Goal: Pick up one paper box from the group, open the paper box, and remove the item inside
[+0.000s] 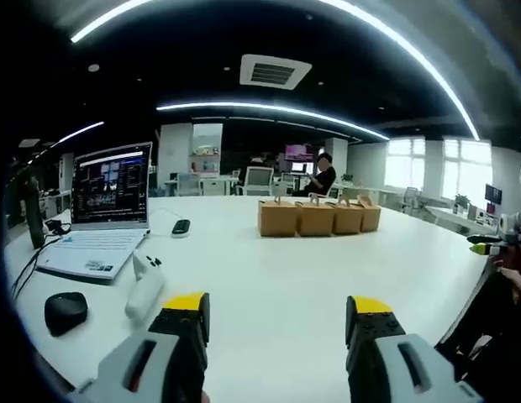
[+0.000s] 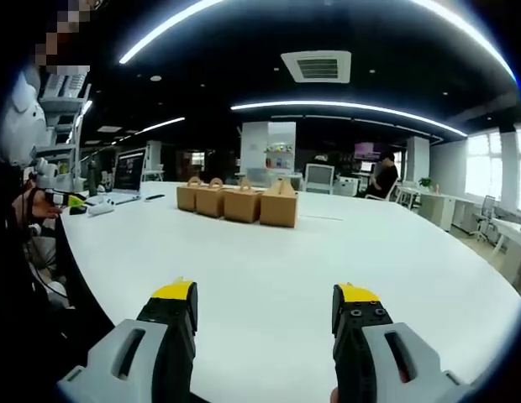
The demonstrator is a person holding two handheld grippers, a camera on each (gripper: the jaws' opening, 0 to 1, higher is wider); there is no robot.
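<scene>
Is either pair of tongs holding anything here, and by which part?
Nothing is held. The left tongs and right tongs are open and empty above the white table, short of the brown paper boxes.

Laptop (image 1: 105, 220) screen content too small to read. Paper boxes (image 2: 238, 202) overlap in right gripper view, far ones partly hidden. Small dark object (image 1: 181, 227) beside laptop unidentifiable. Tabletop (image 1: 311, 285) near edge cut off.

An open-plan office: laptop (image 1: 101, 218), white desks (image 1: 286, 277), monitors (image 1: 299, 152), strip lighting (image 1: 269, 109).
</scene>
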